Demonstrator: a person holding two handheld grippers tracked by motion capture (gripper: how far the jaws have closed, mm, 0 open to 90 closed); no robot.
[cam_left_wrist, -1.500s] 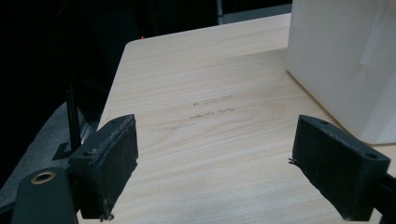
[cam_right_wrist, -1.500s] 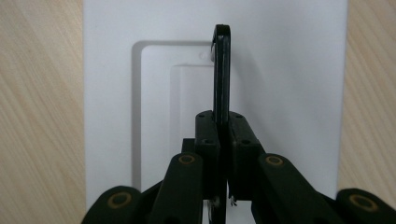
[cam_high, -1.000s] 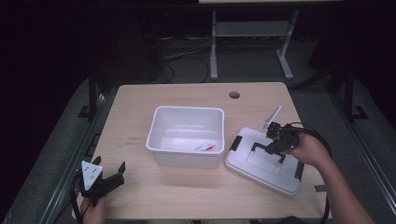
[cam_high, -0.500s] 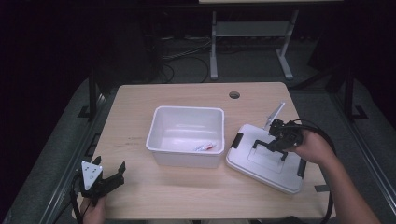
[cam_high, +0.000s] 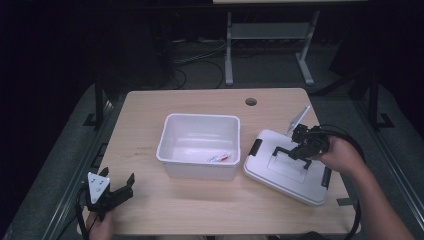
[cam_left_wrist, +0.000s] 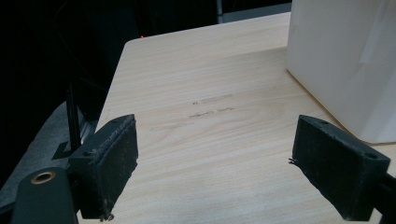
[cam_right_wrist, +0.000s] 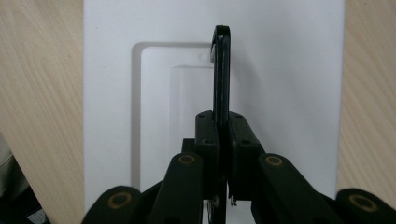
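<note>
Lifted slightly since the earlier frame, the right gripper (cam_high: 299, 151) pinches the black handle (cam_right_wrist: 221, 70) of the flat white plastic lid (cam_high: 280, 170), at three o'clock from the white rectangular tub (cam_high: 199, 145). The left gripper (cam_high: 116, 196) rests spread at seven o'clock.

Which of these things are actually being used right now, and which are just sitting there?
In use:
- lid
- its black handle, clamped in the right gripper
- white bin

Lying about:
- marker inside the bin
- left gripper, open, resting near the table edge
</note>
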